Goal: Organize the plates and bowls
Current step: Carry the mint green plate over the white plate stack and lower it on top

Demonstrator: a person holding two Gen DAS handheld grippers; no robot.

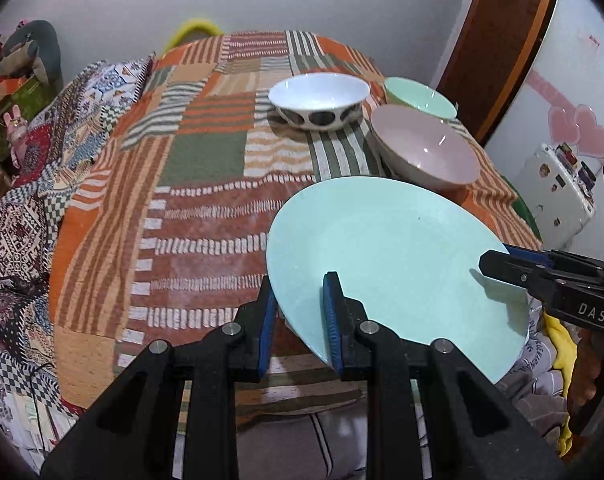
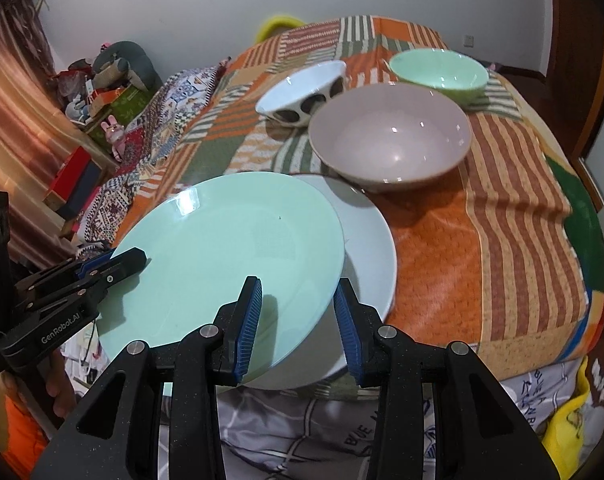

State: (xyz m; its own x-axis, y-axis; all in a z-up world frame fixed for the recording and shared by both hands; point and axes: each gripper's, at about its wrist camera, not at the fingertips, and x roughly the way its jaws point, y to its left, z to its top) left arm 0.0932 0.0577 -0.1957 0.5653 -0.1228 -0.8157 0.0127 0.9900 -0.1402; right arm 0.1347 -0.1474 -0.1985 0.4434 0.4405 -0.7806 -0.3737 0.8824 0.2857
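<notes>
My left gripper is shut on the near-left rim of a mint green plate, held tilted above the table edge; it also shows in the right wrist view, where the left gripper grips its left rim. The plate partly covers a white plate lying on the cloth. My right gripper is open, its fingers straddling the green plate's near-right rim; it also shows in the left wrist view. Behind stand a pink bowl, a white spotted bowl and a green bowl.
A patchwork cloth covers the round table. Patterned fabric and clutter lie to the left. A brown door and a white case stand to the right. Grey bedding lies below the table's near edge.
</notes>
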